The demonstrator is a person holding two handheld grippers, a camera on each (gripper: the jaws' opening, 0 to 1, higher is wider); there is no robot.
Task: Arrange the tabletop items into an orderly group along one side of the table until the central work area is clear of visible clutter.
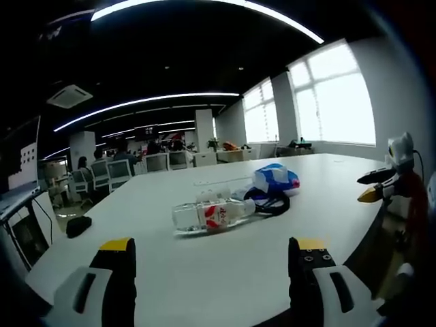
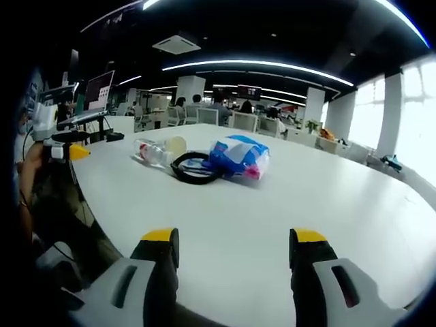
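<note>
While the left gripper (image 1: 211, 262) rises from the bottom of the left gripper view with its yellow-tipped jaws spread wide and holding nothing, the white tabletop (image 1: 204, 279) stretches away ahead of it. Just beyond, at mid-frame, a clear plastic bottle (image 1: 212, 215) lies on its side, its long axis running left to right across the frame, red-and-white label facing up; I cannot tell which end carries the cap. Touching its right end is a black loop (image 1: 272, 202), and behind that a blue, white and pink packet (image 1: 275, 178). A small dark object (image 1: 78, 225) sits at the tabletop's left edge. In the right gripper view, the right gripper (image 2: 235, 252) is likewise spread and empty at the bottom; the bottle (image 2: 155, 150), black loop (image 2: 194, 167) and packet (image 2: 238, 157) sit grouped in the upper middle of the frame.
</note>
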